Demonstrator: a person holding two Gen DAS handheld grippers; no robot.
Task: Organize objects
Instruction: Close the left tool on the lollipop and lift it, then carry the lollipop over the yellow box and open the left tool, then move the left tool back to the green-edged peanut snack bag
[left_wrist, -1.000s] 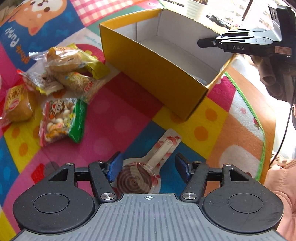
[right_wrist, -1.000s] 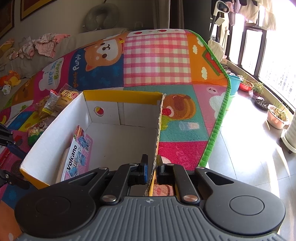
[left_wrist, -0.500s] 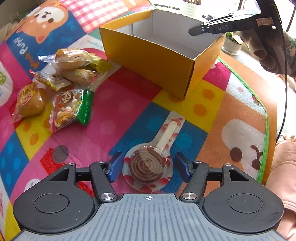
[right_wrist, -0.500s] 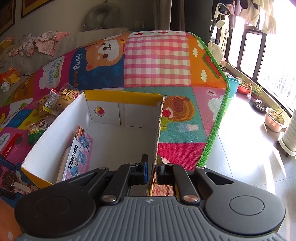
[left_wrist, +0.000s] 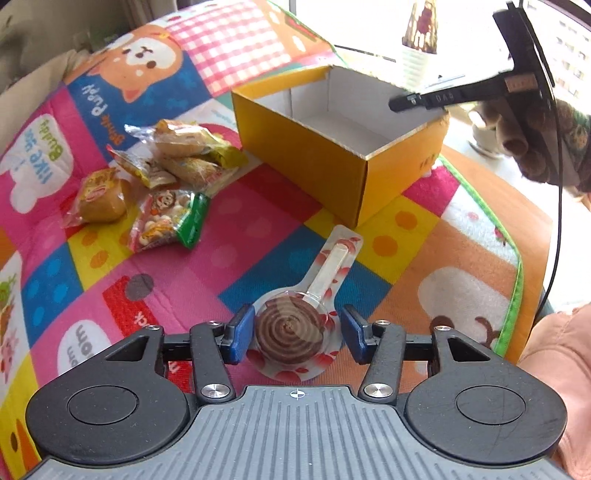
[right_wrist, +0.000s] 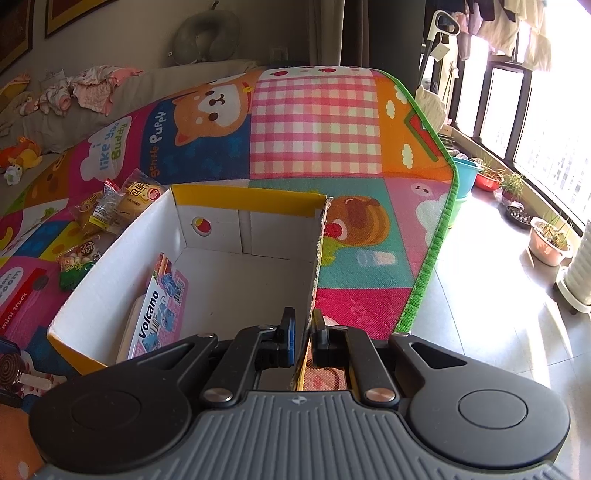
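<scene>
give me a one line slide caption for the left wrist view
Open left gripper straddles a wrapped swirl lollipop on the play mat, while the right gripper pinches the yellow box wall.

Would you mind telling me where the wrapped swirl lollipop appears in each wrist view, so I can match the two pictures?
Left wrist view: the swirl lollipop lies on the mat at bottom centre, between the open fingers of the left gripper.
Right wrist view: it shows at the far left edge, low down, partly cut off.
Shared landmark: the yellow box, whose wall the right gripper clamps.
</scene>
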